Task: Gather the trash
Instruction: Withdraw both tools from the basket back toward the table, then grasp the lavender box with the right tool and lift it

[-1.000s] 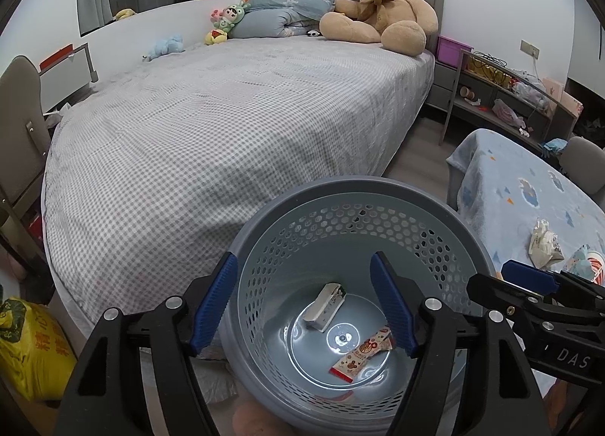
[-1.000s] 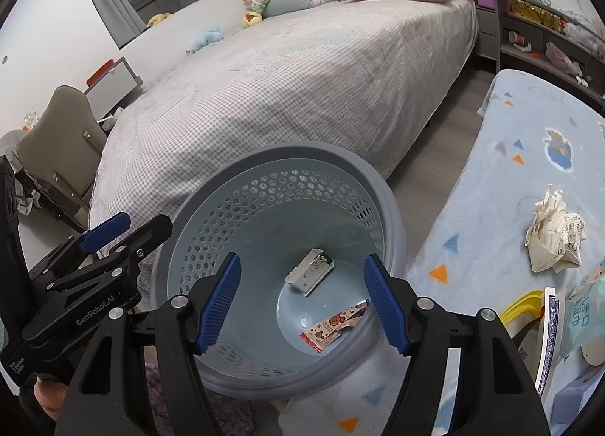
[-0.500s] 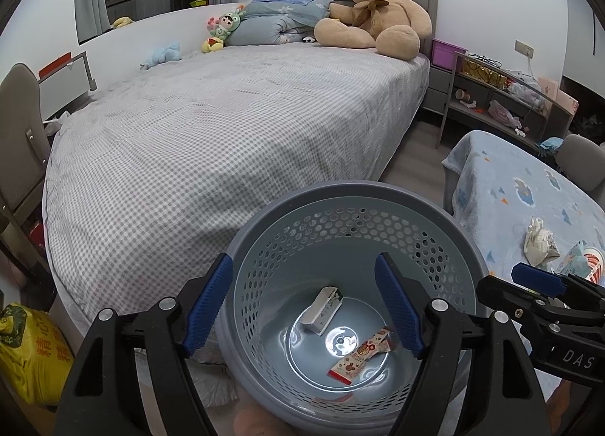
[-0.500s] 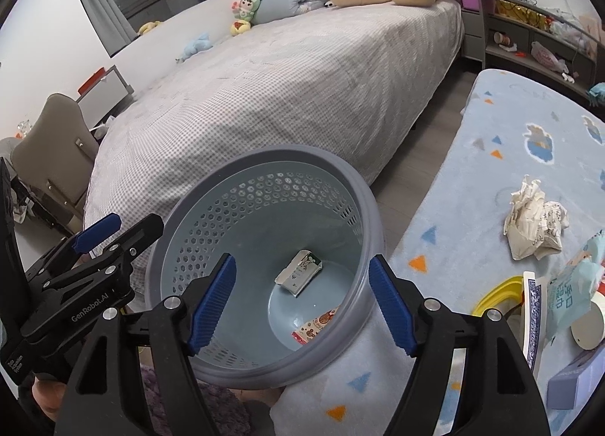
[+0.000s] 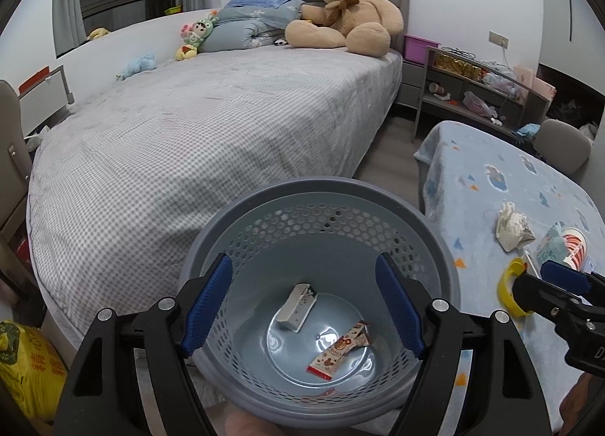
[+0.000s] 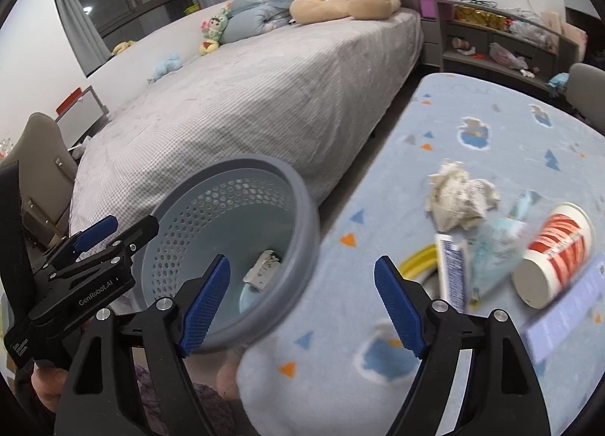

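A grey perforated basket (image 5: 321, 190) stands between the bed and the table; it also shows in the right wrist view (image 6: 302, 186). Inside lie a small white carton (image 5: 298, 306) and a red snack wrapper (image 5: 338, 354). My left gripper (image 5: 302, 307) is open and empty, right above the basket. My right gripper (image 6: 302, 307) is open and empty, over the table's edge beside the basket. On the table lie a crumpled paper wad (image 6: 459, 198), a red-and-white paper cup (image 6: 554, 252) on its side, a light blue packet (image 6: 491, 254) and a blue-and-white tube (image 6: 452, 268).
The table has a light blue patterned cloth (image 6: 472, 126). A yellow ring (image 6: 416, 260) and a lilac flat box (image 6: 567, 317) lie by the trash. A grey checked bed (image 5: 189, 126) with a teddy bear (image 5: 348, 9) is on the left. A grey shelf (image 5: 476, 88) stands behind.
My right gripper has swung right, from over the basket to the table's edge, bringing the cup, packet and tube into view. My left gripper has stayed above the basket.
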